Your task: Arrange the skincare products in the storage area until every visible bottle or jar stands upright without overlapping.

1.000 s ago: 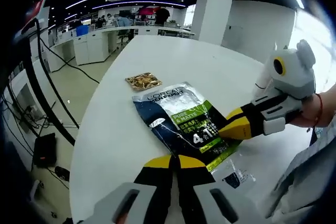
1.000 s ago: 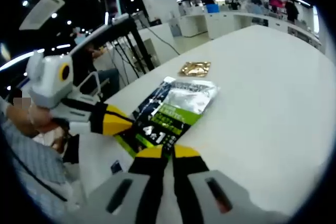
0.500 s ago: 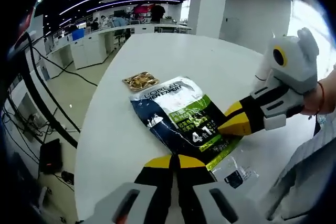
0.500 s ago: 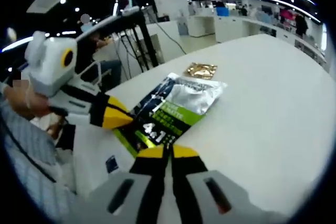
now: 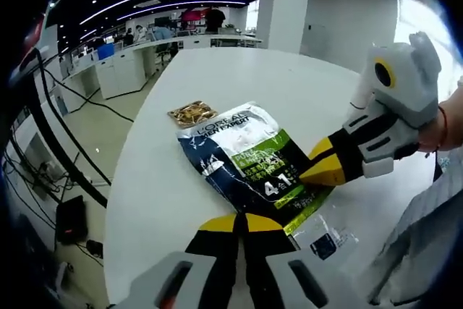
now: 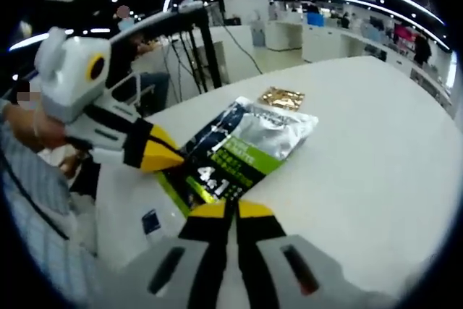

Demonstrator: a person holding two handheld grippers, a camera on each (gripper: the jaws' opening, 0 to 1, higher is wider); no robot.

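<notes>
A dark blue, green and silver skincare pouch (image 5: 249,161) (image 6: 239,153) lies flat on the white table (image 5: 296,81) (image 6: 362,135). My left gripper (image 5: 242,221) has its jaws pressed together at the pouch's near edge; in the right gripper view it (image 6: 177,159) reaches in from the left onto the pouch's side. At the opposite edge my right gripper (image 6: 224,210) is shut too, and in the left gripper view it (image 5: 307,175) comes in from the right. A clear strip with a barcode (image 5: 327,240) trails from the pouch's end.
A small gold sachet (image 5: 192,113) (image 6: 282,97) lies on the table just beyond the pouch. The table's curved edge (image 5: 123,171) drops to the floor, with cables and a black stand there. Office desks stand far behind. A person's hand holds each gripper.
Both views have shifted a little with the hands. The pouch and the two grippers keep the same places relative to each other.
</notes>
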